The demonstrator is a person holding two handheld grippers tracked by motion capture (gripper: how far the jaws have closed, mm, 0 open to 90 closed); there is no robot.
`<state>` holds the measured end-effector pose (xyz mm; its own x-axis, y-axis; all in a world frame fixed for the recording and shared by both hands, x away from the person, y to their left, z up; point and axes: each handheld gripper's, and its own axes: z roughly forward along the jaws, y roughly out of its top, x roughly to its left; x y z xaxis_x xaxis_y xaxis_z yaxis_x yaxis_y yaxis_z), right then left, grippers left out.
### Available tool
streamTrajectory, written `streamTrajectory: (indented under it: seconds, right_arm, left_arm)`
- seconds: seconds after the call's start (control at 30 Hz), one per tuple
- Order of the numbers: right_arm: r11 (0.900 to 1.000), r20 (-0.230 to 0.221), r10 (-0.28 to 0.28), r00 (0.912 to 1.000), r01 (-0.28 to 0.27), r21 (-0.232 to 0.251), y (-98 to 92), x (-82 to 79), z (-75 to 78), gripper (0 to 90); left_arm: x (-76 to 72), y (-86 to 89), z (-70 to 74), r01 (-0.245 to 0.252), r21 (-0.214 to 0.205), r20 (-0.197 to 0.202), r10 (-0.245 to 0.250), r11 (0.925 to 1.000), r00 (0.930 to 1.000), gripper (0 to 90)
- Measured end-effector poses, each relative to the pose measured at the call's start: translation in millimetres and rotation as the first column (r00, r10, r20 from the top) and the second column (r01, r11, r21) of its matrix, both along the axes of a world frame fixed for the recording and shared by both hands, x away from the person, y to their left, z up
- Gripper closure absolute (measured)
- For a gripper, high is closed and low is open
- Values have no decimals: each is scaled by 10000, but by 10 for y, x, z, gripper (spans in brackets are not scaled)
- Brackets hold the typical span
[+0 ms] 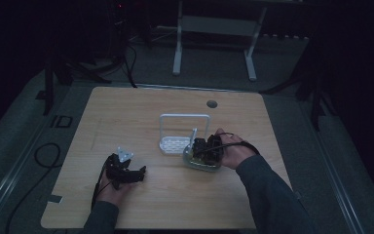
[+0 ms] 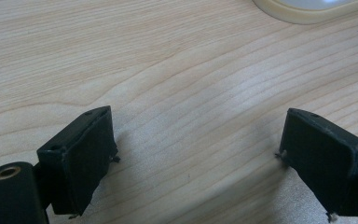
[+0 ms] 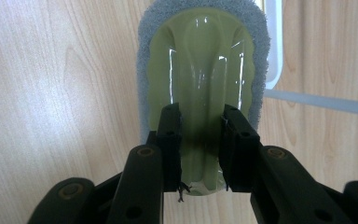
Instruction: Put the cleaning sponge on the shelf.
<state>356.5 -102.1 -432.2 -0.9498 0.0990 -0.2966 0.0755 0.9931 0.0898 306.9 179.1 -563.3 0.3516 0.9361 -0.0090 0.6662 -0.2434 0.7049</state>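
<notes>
— What is the room like from where you stand?

— Dark. The floor is grey, and a white frame stands on it beyond the far edge. The work surface is a light wooden table with an even grain and a round grommet hole near its far edge.

— Start at the left. What do you record?

— The left gripper lies low over the table on the near left, in the person's left hand, a cable trailing from it. In the left gripper view its jaws stand wide apart with bare wood between them; it holds nothing.

— And toward the middle?

— A white rack with a tall loop frame and a perforated base stands at the table's centre. Nothing lies between it and the left gripper.

— The right side?

— A scrub brush lies on the table just to the right of the rack's base and close against it. Whether the two touch, I cannot tell. The right gripper sits directly over the brush, in the person's right hand.

— Describe the brush.

— Oval. Translucent yellow-green moulded top with a raised central ridge, glossy, and a grey bristle fringe round its edge.

— The right gripper's state?

— About half closed. The fingers press on either side of the central ridge and have hold of it.
</notes>
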Motion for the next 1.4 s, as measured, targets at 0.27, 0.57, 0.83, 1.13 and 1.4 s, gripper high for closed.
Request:
streamTrajectory:
  seconds: [0.27,0.57,0.83,1.13,1.4]
  right_arm:
    - [9998,92,184,9998,-183,-91,82,0,20,719]
    - [9994,187,327,9993,-325,-103,168,21,5,719]
    - [9994,351,334,9988,-334,-29,203,25,16,719]
    - [9985,583,534,9969,-525,-154,293,33,19,719]
    - [9978,883,621,9942,-597,-289,376,39,25,719]
  left_arm:
    - [0,0,0,2,-1,-1,-2,10000,10000,104]
    - [0,0,0,2,-2,0,-2,10000,10000,104]
    - [0,0,0,3,-1,2,-3,10000,10000,104]
    - [1,1,0,16,12,6,-16,10000,10000,104]
    - [1,1,0,10,8,8,-10,10000,10000,103]
